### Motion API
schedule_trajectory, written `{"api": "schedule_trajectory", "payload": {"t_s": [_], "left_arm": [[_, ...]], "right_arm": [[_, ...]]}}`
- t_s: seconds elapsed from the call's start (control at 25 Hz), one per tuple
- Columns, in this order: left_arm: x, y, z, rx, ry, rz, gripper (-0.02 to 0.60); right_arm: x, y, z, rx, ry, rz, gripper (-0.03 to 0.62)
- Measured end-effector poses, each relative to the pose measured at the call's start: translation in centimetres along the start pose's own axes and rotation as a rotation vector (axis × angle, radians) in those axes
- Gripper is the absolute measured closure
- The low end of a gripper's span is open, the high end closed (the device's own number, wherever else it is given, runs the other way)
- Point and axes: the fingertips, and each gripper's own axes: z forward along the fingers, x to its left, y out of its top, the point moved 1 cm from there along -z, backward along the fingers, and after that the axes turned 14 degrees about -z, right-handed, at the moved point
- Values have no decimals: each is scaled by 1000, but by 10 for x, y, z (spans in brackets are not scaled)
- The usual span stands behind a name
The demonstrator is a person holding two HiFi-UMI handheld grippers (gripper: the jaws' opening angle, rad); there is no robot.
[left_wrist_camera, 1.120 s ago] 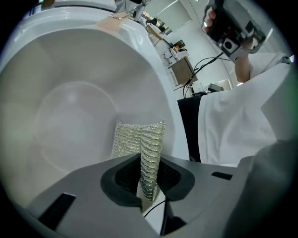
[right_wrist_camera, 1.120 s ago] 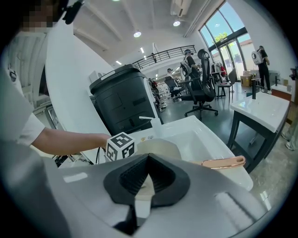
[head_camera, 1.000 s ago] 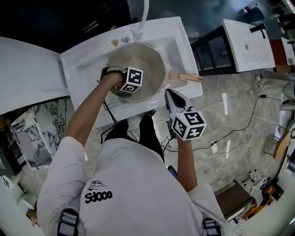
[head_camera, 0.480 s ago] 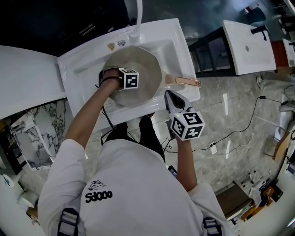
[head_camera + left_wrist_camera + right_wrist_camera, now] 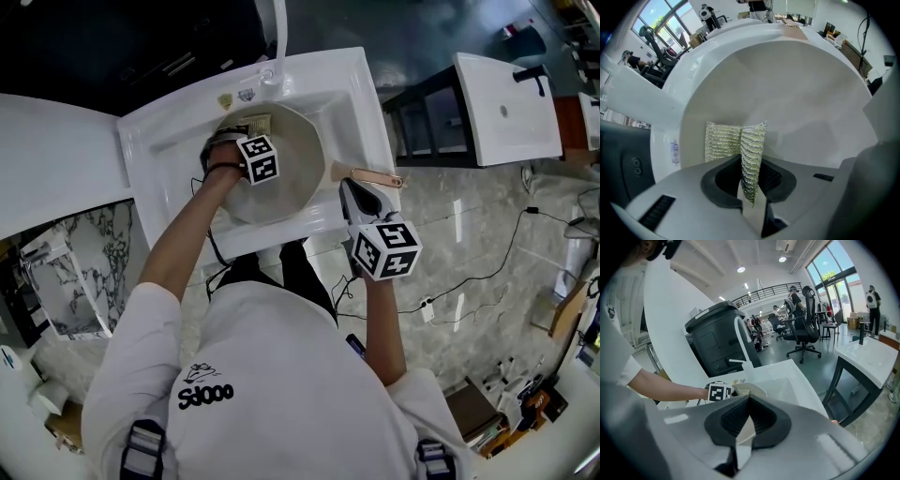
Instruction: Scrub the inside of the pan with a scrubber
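Now | left gripper [image 5: 751, 187] clamps scrubber [image 5: 724, 143], pressed to pan [image 5: 787, 93] inner wall for scrubbing | right gripper [image 5: 743, 423] pinches handle [image 5: 380, 177], likely steadying it.

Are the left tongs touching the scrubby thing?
Touching. The left gripper view shows the left tongs shut on the scrubber, pinching its edge.

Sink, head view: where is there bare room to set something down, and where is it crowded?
Free: the basin strip between the pan and the sink left wall; the white counter beyond. Crowded: by the faucet, where the left hand-held gripper clamps the scrubber; front right, where the right hand-held gripper grips the pan beside its handle.
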Motion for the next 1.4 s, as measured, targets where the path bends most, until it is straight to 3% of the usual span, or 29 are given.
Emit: {"api": "schedule_trajectory", "payload": {"t_s": [0.12,0.2,0.48,0.68,0.8,0.96,1.24,1.32,1.4], "left_arm": [[18,6,-8,-19,89,6,514],[25,4,-9,11,137,38,513],[21,-35,-13,167,136,119,512],[-14,-75,-16,371,-83,146,512],[-31,-89,-22,435,-181,161,512],[-57,-95,-26,445,-352,135,515],[-100,-93,-39,467,-575,154,515],[-106,-89,-41,454,-619,153,515],[-115,-82,-47,406,-710,109,515]], "right_arm": [[-4,5,0,-3,9,-9,585],[-7,9,-1,-7,17,-16,585],[-6,16,6,-15,60,-41,585],[1,26,10,-36,79,-61,585],[8,29,11,-42,90,-77,585],[16,31,7,-51,84,-93,585],[15,34,-7,-67,48,-93,585],[16,35,-11,-78,44,-80,585],[18,36,-14,-90,44,-63,585]]}}
